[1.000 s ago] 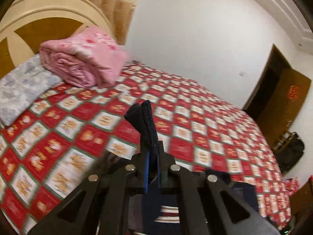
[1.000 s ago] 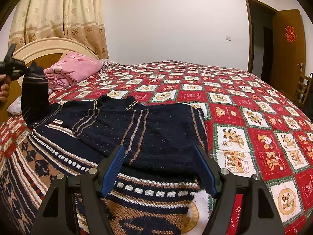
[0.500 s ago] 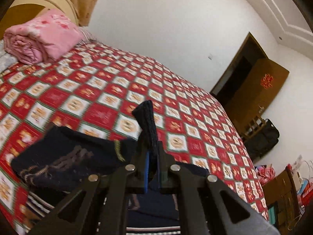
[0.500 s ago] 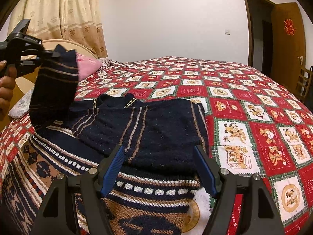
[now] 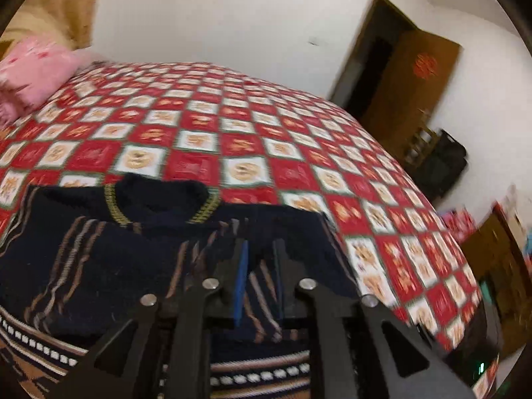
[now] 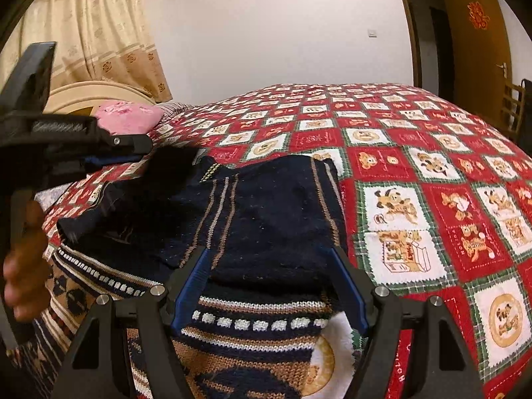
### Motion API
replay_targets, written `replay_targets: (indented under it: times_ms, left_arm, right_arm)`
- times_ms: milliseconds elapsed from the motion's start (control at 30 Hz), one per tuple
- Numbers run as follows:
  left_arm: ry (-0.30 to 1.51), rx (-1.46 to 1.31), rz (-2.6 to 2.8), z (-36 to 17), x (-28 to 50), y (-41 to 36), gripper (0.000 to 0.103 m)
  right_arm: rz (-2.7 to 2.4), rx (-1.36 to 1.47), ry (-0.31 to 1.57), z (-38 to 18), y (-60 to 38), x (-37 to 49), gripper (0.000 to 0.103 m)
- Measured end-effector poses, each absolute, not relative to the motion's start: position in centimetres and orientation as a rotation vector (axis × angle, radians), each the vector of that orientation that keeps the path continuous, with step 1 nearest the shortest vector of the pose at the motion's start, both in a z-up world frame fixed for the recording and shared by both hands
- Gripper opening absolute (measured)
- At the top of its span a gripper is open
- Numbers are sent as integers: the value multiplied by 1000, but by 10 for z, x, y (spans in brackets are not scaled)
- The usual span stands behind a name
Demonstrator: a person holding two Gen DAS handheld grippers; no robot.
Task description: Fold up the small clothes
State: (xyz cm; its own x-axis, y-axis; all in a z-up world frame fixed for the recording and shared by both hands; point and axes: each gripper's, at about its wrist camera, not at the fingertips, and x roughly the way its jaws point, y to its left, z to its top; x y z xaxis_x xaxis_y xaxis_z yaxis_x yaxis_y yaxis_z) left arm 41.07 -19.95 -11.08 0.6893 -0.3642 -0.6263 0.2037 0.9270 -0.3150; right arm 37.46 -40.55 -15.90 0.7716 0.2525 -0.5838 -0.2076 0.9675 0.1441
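Sweater [image 6: 266, 206]: left claw [image 5: 261, 259] has just been parting, sleeve dropped across the chest; right claw [image 6: 269, 286] wide, empty. Smooth that fold flat first.

The sweater [image 6: 259, 219] runs off the bottom edge — its sleeve end [image 6: 169, 163] is a dark blur.

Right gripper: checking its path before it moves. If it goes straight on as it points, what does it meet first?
Most likely the navy sweater, lying folded on the bedspread just beyond the open right gripper; depth is unclear.
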Motion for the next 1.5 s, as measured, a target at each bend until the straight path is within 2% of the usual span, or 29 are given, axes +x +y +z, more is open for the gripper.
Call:
replay_targets:
  times_ms: [100, 167, 233, 400, 500, 767, 1000, 1200, 1267, 1333, 1400, 1500]
  left_arm:
    - [695, -160, -356, -98, 394, -204, 43]
    - [659, -126, -358, -92, 384, -198, 63]
    - [619, -61, -328, -87, 372, -188, 71]
    - [555, 168, -140, -100, 356, -143, 78]
    - [572, 227, 6, -115, 356, -87, 81]
    - [686, 117, 275, -150, 373, 48, 82]
    - [772, 76, 253, -188, 388, 58, 82]
    - [781, 97, 218, -193, 383, 54, 83]
    - [791, 81, 214, -195, 384, 57, 86]
    - [796, 58, 207, -195, 385, 60, 86]
    - [798, 48, 205, -194, 385, 61, 86]
    - [784, 37, 197, -188, 380, 61, 87]
  right_arm:
    - [242, 90, 653, -161, -409, 377, 73]
    - [239, 99, 658, -162, -411, 378, 73]
    - [248, 117, 660, -161, -413, 378, 73]
    - [353, 196, 689, -159, -412, 379, 73]
    - [399, 204, 712, -160, -403, 378, 73]
    - [473, 288, 809, -164, -385, 386, 73]
    - [450, 315, 886, -157, -363, 423, 70]
    - [383, 318, 1003, -183, -347, 458, 63]
    - [369, 326, 998, -187, -344, 464, 53]
    - [383, 332, 1028, -190, -340, 469, 13]
    - [353, 278, 1028, -188, -332, 469, 7]
    - [308, 200, 956, -170, -329, 464, 6]
